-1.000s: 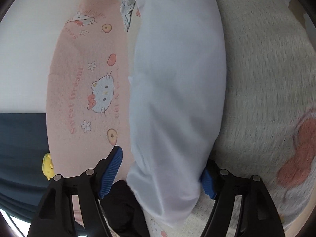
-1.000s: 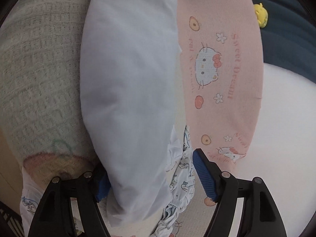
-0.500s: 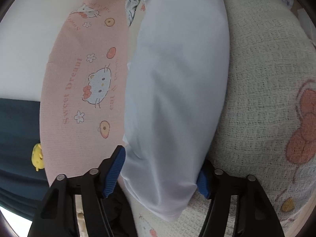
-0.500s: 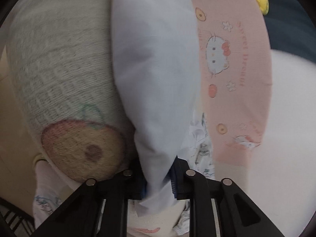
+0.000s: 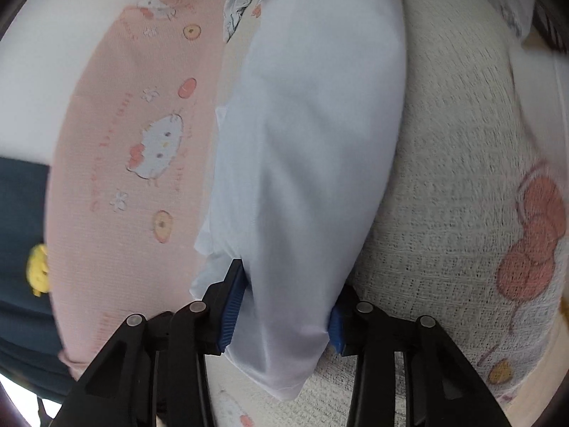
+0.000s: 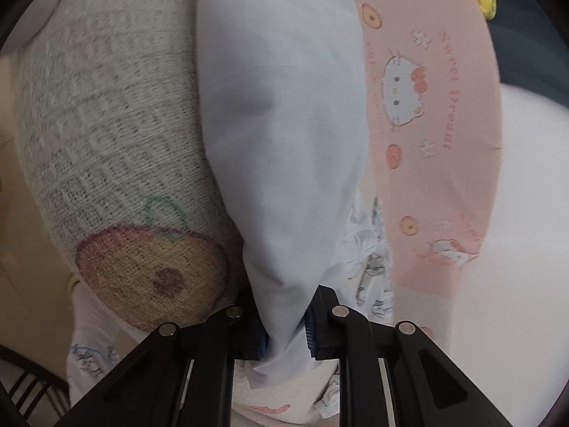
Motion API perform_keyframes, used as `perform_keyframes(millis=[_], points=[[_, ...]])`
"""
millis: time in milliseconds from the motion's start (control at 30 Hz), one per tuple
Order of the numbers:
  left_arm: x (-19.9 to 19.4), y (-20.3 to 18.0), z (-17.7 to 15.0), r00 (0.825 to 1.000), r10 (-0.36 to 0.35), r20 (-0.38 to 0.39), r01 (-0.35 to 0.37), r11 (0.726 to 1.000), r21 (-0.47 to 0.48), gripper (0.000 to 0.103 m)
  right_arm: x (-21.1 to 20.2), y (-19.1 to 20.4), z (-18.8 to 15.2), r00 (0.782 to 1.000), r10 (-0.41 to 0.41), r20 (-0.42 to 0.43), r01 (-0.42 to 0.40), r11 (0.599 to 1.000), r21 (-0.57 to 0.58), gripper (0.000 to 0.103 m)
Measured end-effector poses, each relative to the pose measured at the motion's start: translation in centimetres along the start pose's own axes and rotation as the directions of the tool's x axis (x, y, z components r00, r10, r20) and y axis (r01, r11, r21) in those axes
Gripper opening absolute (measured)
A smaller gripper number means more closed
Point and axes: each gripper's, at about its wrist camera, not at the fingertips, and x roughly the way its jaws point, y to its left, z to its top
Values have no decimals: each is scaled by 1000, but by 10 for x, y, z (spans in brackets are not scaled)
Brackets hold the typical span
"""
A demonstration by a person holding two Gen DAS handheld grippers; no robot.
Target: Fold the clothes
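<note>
Two grips on pale-blue garment (image 5: 306,149), stretched mid-frame btwn them: my left hand-held gripper (image 5: 284,315) pinches one end, right hand-held gripper (image 6: 286,323) clamps the other, prob. keeping it taut for folding over pink towel (image 5: 117,178).

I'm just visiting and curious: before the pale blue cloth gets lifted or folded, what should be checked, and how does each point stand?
1. Right gripper clamped on pale blue garment: ok.
2. Left gripper clamped on it: cannot tell; the pads look wider apart.
3. Only one garment pinched: cannot tell.
4. Pink cat-print cloth beside it, outside the jaws: ok.
5. Cream waffle blanket not caught: cannot tell.
</note>
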Motion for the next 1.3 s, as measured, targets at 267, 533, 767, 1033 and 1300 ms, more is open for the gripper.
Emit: perform_keyframes(millis=[267,533,767,1033,1300], points=[[11,37,11,954,-300,-2,293,932,-215,37,12,-55,-4,950,311,23,-311,935,172,19],[40,66,21,855,-518,25,490,792,-364,47,34,-97,-4,825,564,47,-542,764,350,23],[53,80,25,768,-639,24,580,680,-448,49,52,-121,-9,687,722,78,-668,587,458,27],[62,94,18,678,-732,67,634,536,-557,49,75,-146,-24,526,834,168,-748,359,558,27],[57,112,19,686,-723,82,601,499,-624,49,77,-167,-35,535,818,212,-726,317,610,31]])
